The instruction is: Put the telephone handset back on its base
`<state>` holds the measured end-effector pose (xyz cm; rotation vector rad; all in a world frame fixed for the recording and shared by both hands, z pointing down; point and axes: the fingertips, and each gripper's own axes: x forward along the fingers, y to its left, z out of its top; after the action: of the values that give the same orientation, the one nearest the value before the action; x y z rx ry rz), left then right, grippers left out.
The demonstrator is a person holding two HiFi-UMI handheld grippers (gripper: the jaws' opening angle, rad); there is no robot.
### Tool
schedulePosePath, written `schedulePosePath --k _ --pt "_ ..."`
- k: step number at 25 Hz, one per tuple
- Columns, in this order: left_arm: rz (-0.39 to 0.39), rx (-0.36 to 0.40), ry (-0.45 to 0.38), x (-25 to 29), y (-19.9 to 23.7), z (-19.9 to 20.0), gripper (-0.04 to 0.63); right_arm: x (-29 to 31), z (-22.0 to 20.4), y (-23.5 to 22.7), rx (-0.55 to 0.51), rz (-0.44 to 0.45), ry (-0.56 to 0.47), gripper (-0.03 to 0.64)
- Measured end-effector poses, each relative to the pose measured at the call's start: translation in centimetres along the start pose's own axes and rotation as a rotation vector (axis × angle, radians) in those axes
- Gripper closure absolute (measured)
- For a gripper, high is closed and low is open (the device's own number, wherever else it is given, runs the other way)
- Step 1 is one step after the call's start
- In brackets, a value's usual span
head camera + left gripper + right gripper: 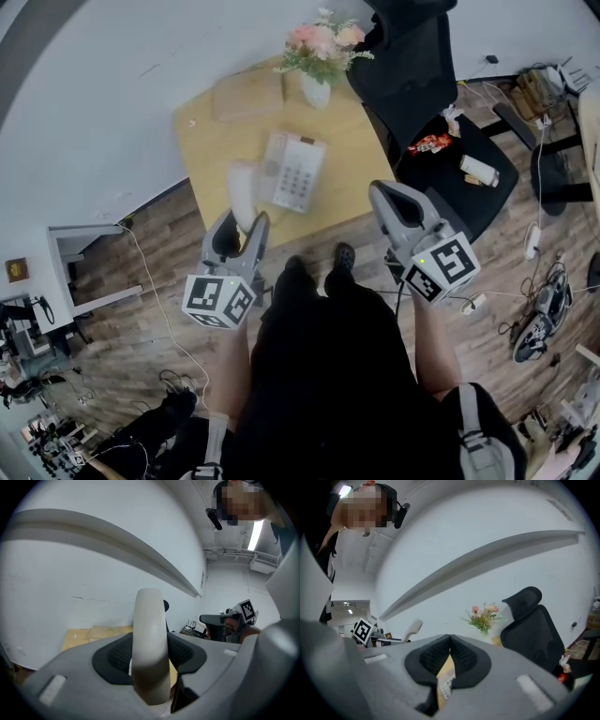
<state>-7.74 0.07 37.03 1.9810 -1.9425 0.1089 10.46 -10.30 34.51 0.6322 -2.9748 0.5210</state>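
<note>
A white telephone handset (241, 193) stands upright in my left gripper (239, 228), whose jaws are shut on it. In the left gripper view the handset (150, 644) rises between the dark pads. The white telephone base (292, 172) with its keypad lies on the small wooden table (208, 141), just right of the handset. My right gripper (389, 199) is held over the table's near right corner with its jaws shut and nothing between them. In the right gripper view the jaws (450, 641) meet, and the handset (413, 629) shows at the left.
A white vase of pink flowers (319, 52) and a flat brown parcel (247, 96) sit at the table's far side. A black office chair (441, 112) with a snack packet and a bottle on its seat stands right of the table. Cables lie on the wood floor.
</note>
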Motion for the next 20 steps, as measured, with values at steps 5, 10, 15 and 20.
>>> schedulePosePath --k 5,10,15,20 --pt "0.011 -0.023 0.019 0.4 1.0 -0.4 0.376 1.1 -0.6 0.0 0.017 0.013 0.025 0.614" --pt "-0.001 -0.047 0.05 1.4 3.0 -0.8 0.374 2.6 -0.4 0.6 0.005 0.0 0.034 0.614" --pt "-0.046 -0.055 0.074 2.9 5.4 -0.4 0.374 4.4 0.5 1.7 -0.004 -0.033 0.025 0.614" --pt "-0.109 -0.04 0.115 5.3 7.3 -0.3 0.374 5.9 1.0 2.5 -0.012 -0.087 0.021 0.614"
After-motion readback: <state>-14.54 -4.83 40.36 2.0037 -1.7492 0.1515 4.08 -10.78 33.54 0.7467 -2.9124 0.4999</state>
